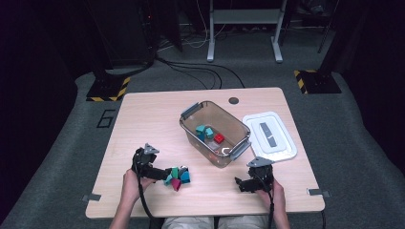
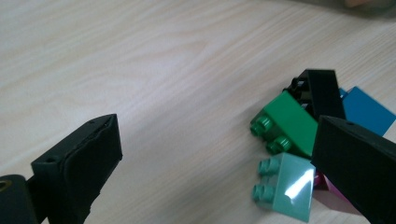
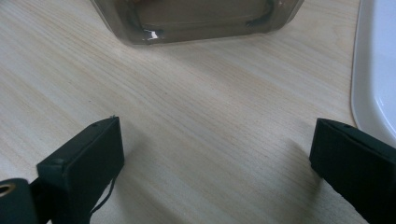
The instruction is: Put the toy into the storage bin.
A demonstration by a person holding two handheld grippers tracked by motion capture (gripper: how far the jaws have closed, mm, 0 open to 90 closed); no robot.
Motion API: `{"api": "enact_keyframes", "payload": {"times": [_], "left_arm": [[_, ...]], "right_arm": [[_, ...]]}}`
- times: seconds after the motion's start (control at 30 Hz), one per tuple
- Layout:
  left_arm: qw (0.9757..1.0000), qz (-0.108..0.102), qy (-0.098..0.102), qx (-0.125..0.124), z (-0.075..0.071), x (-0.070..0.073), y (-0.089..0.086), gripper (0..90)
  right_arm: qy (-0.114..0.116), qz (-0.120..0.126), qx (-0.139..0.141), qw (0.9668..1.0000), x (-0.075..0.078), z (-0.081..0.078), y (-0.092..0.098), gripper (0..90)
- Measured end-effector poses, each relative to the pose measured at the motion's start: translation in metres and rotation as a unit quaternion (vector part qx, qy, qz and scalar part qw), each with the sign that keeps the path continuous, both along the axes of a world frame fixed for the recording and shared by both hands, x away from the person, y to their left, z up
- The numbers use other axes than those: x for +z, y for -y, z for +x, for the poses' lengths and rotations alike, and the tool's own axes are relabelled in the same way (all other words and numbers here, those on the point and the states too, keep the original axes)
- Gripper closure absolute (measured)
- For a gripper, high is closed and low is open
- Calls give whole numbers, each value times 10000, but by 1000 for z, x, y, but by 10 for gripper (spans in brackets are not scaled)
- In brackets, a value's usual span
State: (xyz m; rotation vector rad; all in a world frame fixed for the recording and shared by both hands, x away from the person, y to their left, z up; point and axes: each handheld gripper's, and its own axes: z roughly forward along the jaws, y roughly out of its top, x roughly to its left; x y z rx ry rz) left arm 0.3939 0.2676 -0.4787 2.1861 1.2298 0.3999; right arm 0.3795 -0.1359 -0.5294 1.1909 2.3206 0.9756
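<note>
Setting: a pale wooden table (image 1: 143, 119) seen from above, in the middle of the frame, with dark grey floor around it.

Left gripper: the black two-jaw left gripper (image 1: 165, 174) sits at the lower left of the high view, held in a hand that enters from the bottom edge. Its jaws are spread wide with only bare wood between them.

Brick pile: a small heap of plastic building bricks (image 1: 178, 177) lies just right of the left gripper's tips, low and left of centre in the high view. In the left gripper view it sits at the right side of the frame.

Bricks up close: a dark green studded brick (image 2: 286, 125) lies above a pale mint green studded brick (image 2: 286, 185), the two touching. A black brick (image 2: 322, 91) and a blue brick (image 2: 366, 109) lie behind them. A magenta brick (image 2: 332, 195) peeks out beneath the right-hand jaw, which overlaps the pile's edge.

Right gripper: the black two-jaw right gripper (image 1: 241, 183) rests at the lower right of the high view. Its jaws are spread apart over bare wood.

Bin: a clear plastic storage bin with grey handles (image 1: 191, 131) stands at the centre of the table, with teal and red bricks inside.

Lid: a white rectangular plastic lid (image 1: 282, 148) lies flat just right of the bin.
</note>
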Motion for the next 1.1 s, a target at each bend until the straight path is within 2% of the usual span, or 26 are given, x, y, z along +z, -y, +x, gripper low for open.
{"api": "enact_keyframes", "payload": {"times": [0.13, 0.2, 0.23, 0.3, 0.47, 0.57, 0.6, 0.67, 0.8, 0.97, 1.1], "left_arm": [[9999, -101, -61, -11, -10, -9, -3, 7], [9999, -134, -23, 5, -11, -11, -3, 8], [9999, -96, -64, -20, -12, -12, -4, 8], [9996, -261, -106, 88, -13, -16, -9, 13], [9991, -370, 2, 210, -15, -17, -11, 25], [9990, -383, 35, 214, -17, -17, -10, 47], [9992, -383, -15, 115, -19, -17, -10, 46], [9992, -380, -24, 80, -20, -17, -10, 45], [9990, -408, 66, 168, -21, -18, -11, 45], [9988, -474, 64, 92, -24, -18, -8, 47], [9994, -323, 38, 82, -24, -21, -6, 47]], "right_arm": [[-1, 1, 1, 10000, 0, 0, 0, 24], [-1, 1, 0, 10000, 0, 0, 0, 24], [-1, 1, 0, 10000, 0, 0, 0, 24], [0, 1, 0, 10000, 0, 0, 0, 24], [0, 0, 1, 10000, 0, 0, 0, 24], [1, -1, 0, 10000, 0, 0, 0, 24], [0, -1, -1, 10000, 0, 0, 0, 24], [1, -2, -1, 10000, 0, 0, 0, 24], [1, -2, -1, 10000, 0, 0, 0, 24], [0, -1, -1, 10000, 0, 0, 0, 24], [2, -1, 1, 10000, 0, 0, 0, 24]]}}
